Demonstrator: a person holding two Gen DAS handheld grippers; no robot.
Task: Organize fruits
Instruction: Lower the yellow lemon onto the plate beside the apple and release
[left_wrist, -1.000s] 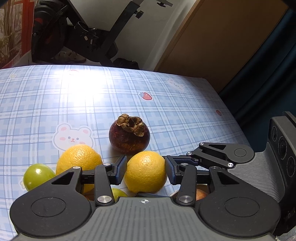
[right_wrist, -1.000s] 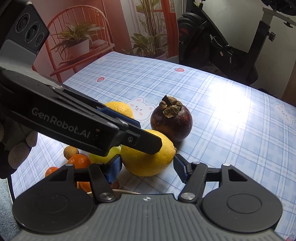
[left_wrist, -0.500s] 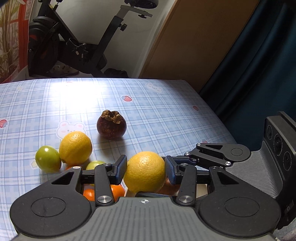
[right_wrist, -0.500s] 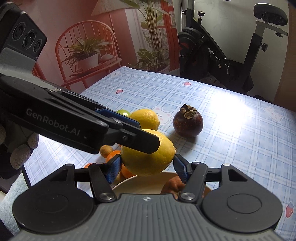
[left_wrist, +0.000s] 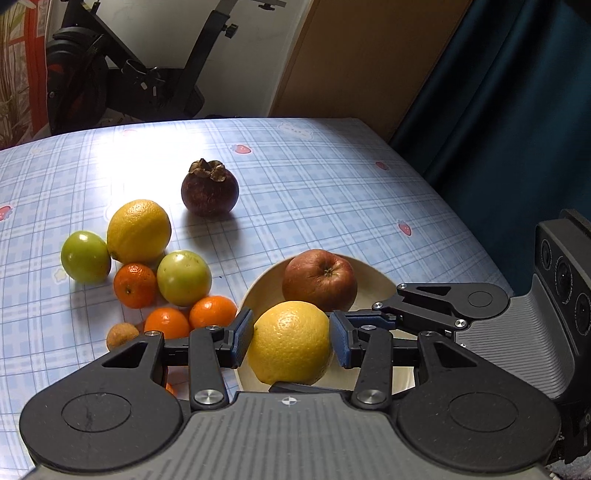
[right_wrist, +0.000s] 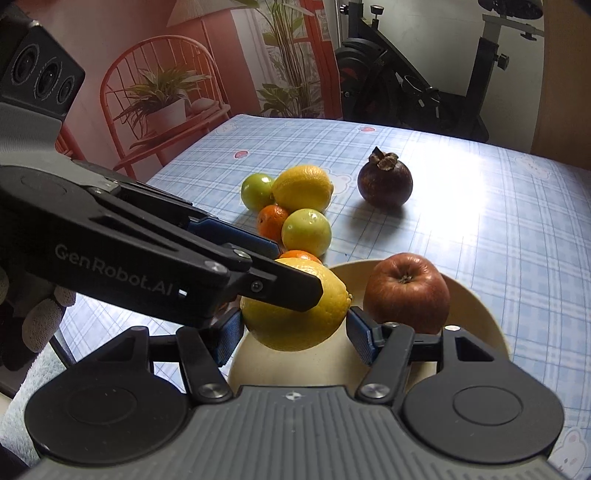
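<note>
A yellow lemon (left_wrist: 290, 343) hangs just above the near left rim of a cream bowl (left_wrist: 376, 280). My left gripper (left_wrist: 290, 341) is shut on its sides. In the right wrist view the same lemon (right_wrist: 295, 314) lies between the blue pads of my right gripper (right_wrist: 294, 334), which touch its two ends. The left gripper (right_wrist: 295, 273) reaches in from the left across the lemon's top. A red apple (left_wrist: 319, 280) sits in the bowl (right_wrist: 480, 306). On the cloth lie a second lemon (left_wrist: 138, 230), a mangosteen (left_wrist: 209, 190), two green fruits (left_wrist: 183, 277) and several mandarins (left_wrist: 135, 286).
A small brown fruit (left_wrist: 122, 336) lies at the near edge of the pile. The checked tablecloth (left_wrist: 332, 192) ends at a dark curtain (left_wrist: 498, 110) on the right. An exercise bike (right_wrist: 424, 81) and a red chair with a plant (right_wrist: 162, 99) stand beyond. A gloved hand (right_wrist: 40, 321) holds the left gripper.
Both grippers have drawn back and slightly up with the lemon, away from the mangosteen and the pile. The bowl and apple have come into view beneath them.
</note>
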